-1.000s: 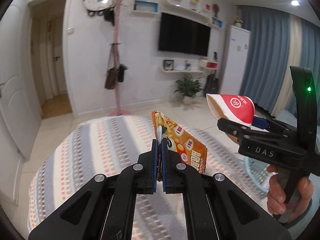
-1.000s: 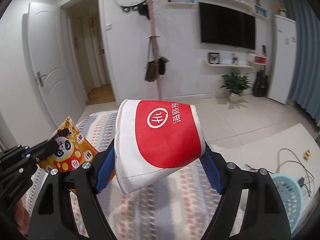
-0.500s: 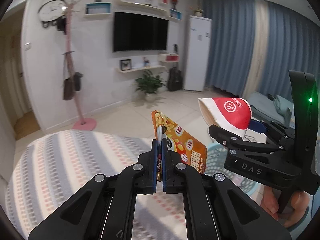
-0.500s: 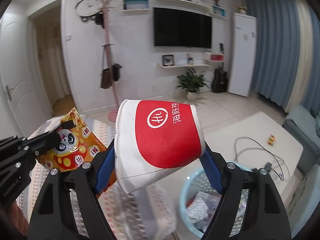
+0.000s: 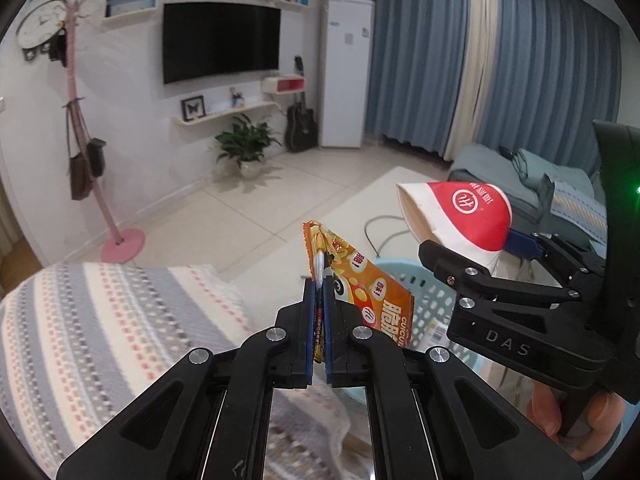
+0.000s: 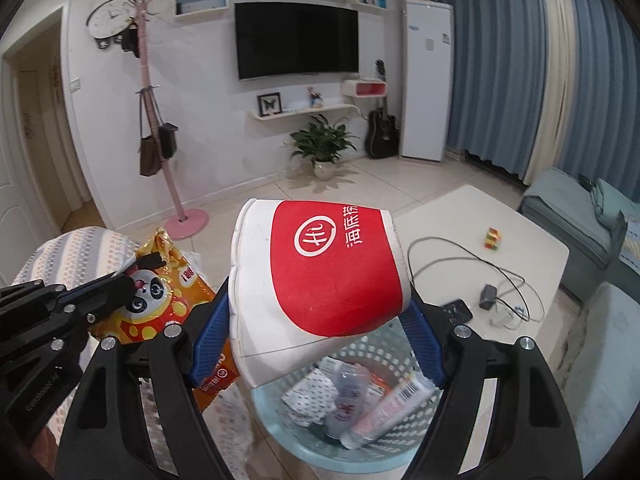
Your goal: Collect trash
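Note:
My left gripper (image 5: 318,284) is shut on an orange snack wrapper (image 5: 360,280) with a panda print, which also shows at the left of the right wrist view as the same wrapper (image 6: 160,300). My right gripper (image 6: 316,320) is shut on a red and white paper cup (image 6: 320,280), held on its side; the cup (image 5: 460,212) appears at the right of the left wrist view. Both hang just above a light blue perforated basket (image 6: 400,344) that holds a plastic bottle, a tube and crumpled paper. The basket rim (image 5: 412,276) lies behind the wrapper.
A striped blanket (image 5: 100,328) covers a seat at the left. A white low table (image 6: 480,240) carries cables, a phone and a small cube. A grey sofa (image 6: 580,208) stands at the right. A person's hand (image 5: 560,412) holds the right gripper's handle.
Both grippers have swung to the right and a little down, from over the striped blanket to over the blue basket. Both grips are unchanged.

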`<state>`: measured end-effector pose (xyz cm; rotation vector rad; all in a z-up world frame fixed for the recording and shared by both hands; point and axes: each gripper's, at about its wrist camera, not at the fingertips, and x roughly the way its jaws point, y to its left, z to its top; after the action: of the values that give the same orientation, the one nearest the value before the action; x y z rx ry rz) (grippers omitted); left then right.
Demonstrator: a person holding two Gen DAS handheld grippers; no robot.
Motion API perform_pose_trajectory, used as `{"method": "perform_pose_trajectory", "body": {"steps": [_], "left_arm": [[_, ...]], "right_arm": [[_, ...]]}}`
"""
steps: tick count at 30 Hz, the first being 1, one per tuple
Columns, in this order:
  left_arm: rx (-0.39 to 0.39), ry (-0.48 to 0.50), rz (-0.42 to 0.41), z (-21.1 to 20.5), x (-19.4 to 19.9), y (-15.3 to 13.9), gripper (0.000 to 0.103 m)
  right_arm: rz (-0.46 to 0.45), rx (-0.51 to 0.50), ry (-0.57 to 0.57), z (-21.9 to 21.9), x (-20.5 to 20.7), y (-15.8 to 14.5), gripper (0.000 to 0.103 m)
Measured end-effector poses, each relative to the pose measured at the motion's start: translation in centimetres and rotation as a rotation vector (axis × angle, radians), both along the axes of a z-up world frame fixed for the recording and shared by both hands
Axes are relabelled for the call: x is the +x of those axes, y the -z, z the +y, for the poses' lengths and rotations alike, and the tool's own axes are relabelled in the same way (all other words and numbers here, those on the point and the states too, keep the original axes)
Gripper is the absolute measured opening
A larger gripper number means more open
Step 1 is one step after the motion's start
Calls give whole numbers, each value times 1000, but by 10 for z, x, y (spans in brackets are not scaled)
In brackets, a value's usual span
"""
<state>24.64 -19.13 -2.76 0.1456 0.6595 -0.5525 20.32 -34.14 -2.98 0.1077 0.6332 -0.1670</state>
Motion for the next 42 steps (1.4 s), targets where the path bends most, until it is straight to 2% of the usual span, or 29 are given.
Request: {"method": "perform_pose_trajectory", "body": {"steps": [11, 14, 16, 22, 24, 30, 34, 37, 42], "left_arm": [[49, 30, 111, -35, 15, 46, 4], [53, 29, 127, -39, 17, 55, 15], [57, 28, 134, -40, 19, 57, 26], [64, 21, 134, -40, 14, 61, 43], [63, 18, 131, -38, 10, 59, 47], [40, 9, 108, -25, -9, 48, 63], [10, -12, 69, -9, -28, 32, 75], [1, -48, 11, 7, -50, 15, 79], [-33, -66, -29, 26, -82, -7, 82]], "right_arm": [[117, 30, 65, -31, 6, 45, 75], [144, 44, 79, -37, 7, 54, 75], [168, 63, 84, -41, 10, 60, 75], [215, 102, 102, -52, 13, 74, 76], [224, 119, 106, -54, 11, 77, 79], [224, 151, 101, -57, 0, 71, 80], [191, 161, 80, -49, -15, 55, 80], [151, 154, 57, -37, -29, 39, 80], [64, 121, 41, -12, -57, 13, 80]]}}
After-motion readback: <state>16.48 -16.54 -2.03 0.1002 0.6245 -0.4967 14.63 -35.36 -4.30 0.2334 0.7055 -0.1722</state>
